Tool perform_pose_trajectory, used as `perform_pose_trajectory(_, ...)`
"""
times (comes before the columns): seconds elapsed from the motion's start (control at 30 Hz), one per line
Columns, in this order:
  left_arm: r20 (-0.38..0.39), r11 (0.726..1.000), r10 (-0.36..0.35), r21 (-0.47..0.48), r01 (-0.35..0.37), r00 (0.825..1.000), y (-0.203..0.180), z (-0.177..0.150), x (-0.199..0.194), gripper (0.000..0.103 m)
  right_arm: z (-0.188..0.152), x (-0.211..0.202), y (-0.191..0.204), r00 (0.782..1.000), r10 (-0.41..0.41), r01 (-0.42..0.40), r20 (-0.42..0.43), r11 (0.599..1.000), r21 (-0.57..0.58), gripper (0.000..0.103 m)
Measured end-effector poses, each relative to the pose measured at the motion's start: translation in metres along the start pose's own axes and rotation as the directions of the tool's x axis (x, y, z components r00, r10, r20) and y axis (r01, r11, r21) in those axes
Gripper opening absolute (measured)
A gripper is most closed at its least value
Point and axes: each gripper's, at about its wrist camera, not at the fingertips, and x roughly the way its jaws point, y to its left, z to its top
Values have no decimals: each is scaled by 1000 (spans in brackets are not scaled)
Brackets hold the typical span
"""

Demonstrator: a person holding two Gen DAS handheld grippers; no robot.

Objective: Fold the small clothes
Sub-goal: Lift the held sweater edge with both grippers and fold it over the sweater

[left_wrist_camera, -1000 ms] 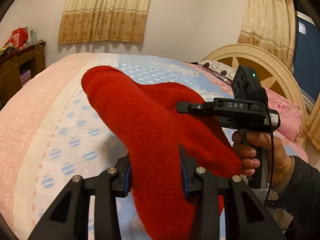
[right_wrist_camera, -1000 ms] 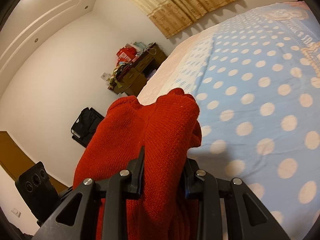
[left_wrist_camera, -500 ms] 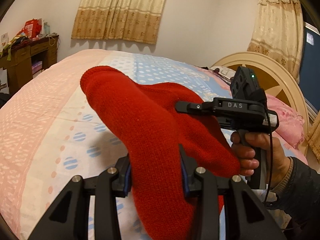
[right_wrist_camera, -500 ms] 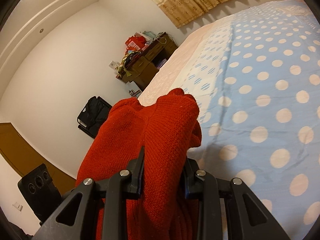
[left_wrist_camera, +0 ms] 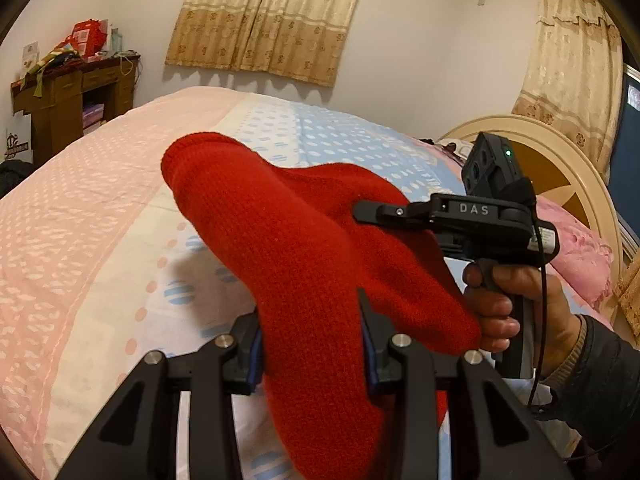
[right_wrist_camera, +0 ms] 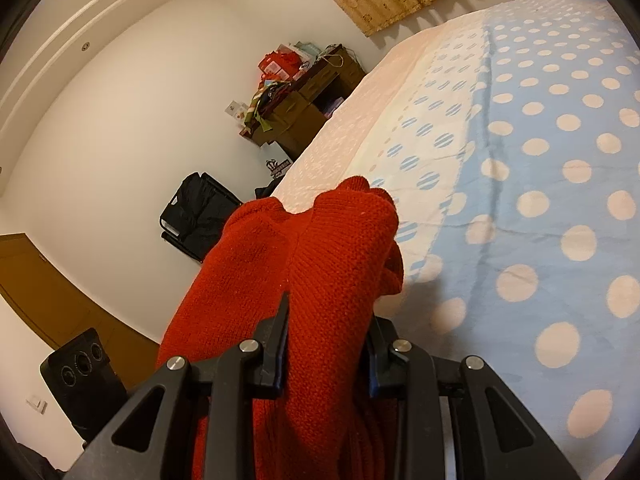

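Note:
A red knitted garment point(left_wrist_camera: 288, 248) is held in the air above the bed point(left_wrist_camera: 100, 208). My left gripper point(left_wrist_camera: 310, 344) is shut on it, with the knit bunched between both fingers. My right gripper point(right_wrist_camera: 326, 344) is also shut on the red garment point(right_wrist_camera: 320, 264). In the left wrist view the right gripper point(left_wrist_camera: 384, 214) reaches in from the right, held by a hand, its fingers clamped on the garment's far edge. The garment hangs down below both grippers and hides the bed beneath.
The bed has a pink, white and blue dotted cover point(right_wrist_camera: 540, 208). A pink pillow point(left_wrist_camera: 576, 248) and rounded headboard point(left_wrist_camera: 560, 168) lie right. A cluttered wooden desk point(left_wrist_camera: 68, 96) stands far left, a black bag point(right_wrist_camera: 200, 208) beside the wall. Curtains point(left_wrist_camera: 272, 20) hang behind.
Both grippers keep their hold on the red garment. The views have swung so the desk and far wall show more; the garment has shifted slightly over the bed.

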Motion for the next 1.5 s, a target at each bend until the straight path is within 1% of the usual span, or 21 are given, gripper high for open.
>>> perform_pose_trajectory(0.5, 4, 999, 26, -43, -26, 1000, 12, -7, -6, 39, -1, 34, 16, 999, 15, -16, -40, 1000, -15, 30)
perform_pose_trajectory(0.93, -9, 994, 53, -91, -54, 999, 30, -18, -8, 39, -2, 69, 26, 995, 25, -27, -97, 999, -26, 30)
perform_pose_trajectory(1.3, -31, 990, 64, -127, -67, 997, 44, -30, -6, 39, -4, 95, 29, 990, 13, -17, -140, 999, -29, 30)
perform_pose_trajectory(1.5, -36, 989, 61, -136, -65, 998, 48, -38, -5, 39, -5, 100, 27, 988, 5, -9, -153, 1000, -25, 30)
